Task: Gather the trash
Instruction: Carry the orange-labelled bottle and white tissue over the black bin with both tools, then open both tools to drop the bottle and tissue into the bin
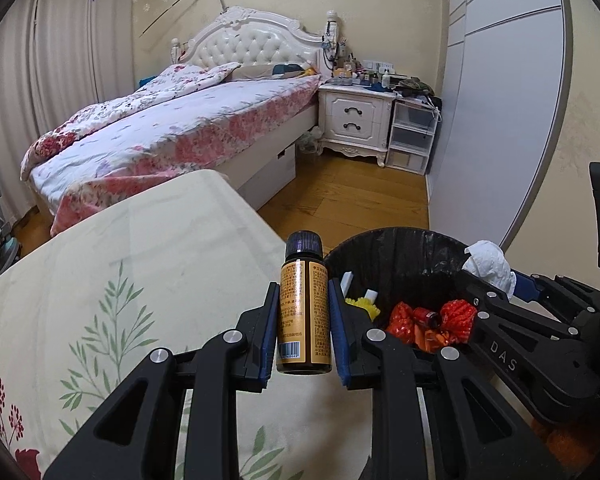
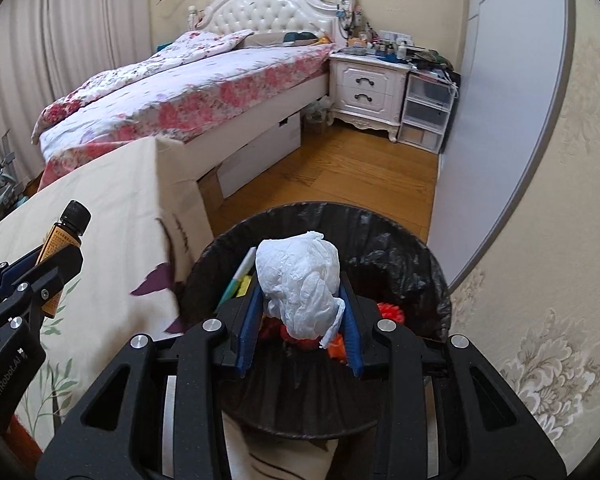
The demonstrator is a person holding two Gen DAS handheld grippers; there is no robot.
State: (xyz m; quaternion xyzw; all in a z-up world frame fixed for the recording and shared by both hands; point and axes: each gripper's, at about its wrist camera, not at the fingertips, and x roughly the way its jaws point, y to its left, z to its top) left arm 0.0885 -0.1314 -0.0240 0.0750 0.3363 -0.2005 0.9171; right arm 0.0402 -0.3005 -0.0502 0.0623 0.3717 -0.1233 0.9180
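My left gripper (image 1: 304, 312) is shut on a small brown bottle (image 1: 303, 312) with a black cap and orange label, held upright above the cloth-covered table's edge, just left of the bin; the bottle also shows in the right wrist view (image 2: 62, 240). My right gripper (image 2: 300, 312) is shut on a crumpled white tissue (image 2: 300, 284) and holds it over the open black-lined trash bin (image 2: 420, 264). The tissue (image 1: 488, 264) and bin (image 1: 400, 248) also show in the left wrist view. Red and orange wrappers (image 1: 432, 320) and a yellow item (image 1: 366, 305) lie inside the bin.
A table with a cream floral cloth (image 1: 140, 280) stands left of the bin. Beyond it are a bed with a floral quilt (image 1: 172, 120), a white nightstand (image 1: 356, 120), plastic drawers (image 1: 412, 136), wooden floor (image 1: 360, 192) and a grey wardrobe door (image 1: 500, 120) on the right.
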